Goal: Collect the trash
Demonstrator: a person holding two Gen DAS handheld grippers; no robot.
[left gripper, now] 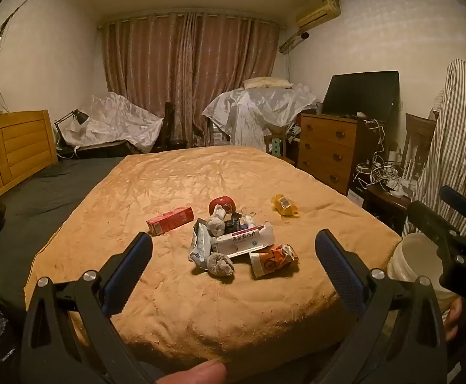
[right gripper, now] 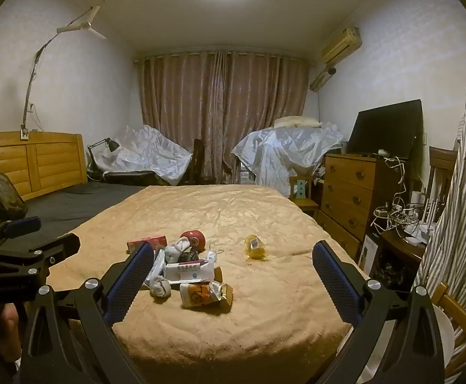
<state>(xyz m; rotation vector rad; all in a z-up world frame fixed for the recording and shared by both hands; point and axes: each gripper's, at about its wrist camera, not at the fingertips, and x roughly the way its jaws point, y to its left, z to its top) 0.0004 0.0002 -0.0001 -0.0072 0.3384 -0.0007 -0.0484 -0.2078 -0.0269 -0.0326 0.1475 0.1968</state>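
Facing a bed under a tan cover, both tongs hang at its near edge, jaws spread wide and holding nothing. The left tongs frame a heap of trash at twelve o'clock, near the bed's middle. In the heap lie a white box, a crushed orange cup, a grey wad, a crumpled foil pack and a red ball at the far side. A red carton lies apart at ten o'clock; a yellow wrapper lies apart at one o'clock. A white bucket stands off the bed's right corner at three o'clock, just beside the right tongs.

Judging from this, collecting has not begun. A good first pick looks like the cup or the wad: both sit nearest and on the heap's edge, so jaws can straddle one without nudging others. Coming down from above and closing gently would suit, since paper crushes and the soft cover gives underfoot. The bucket seems the likely bin, though that is a guess. Loose pieces may roll on the wrinkled cover.
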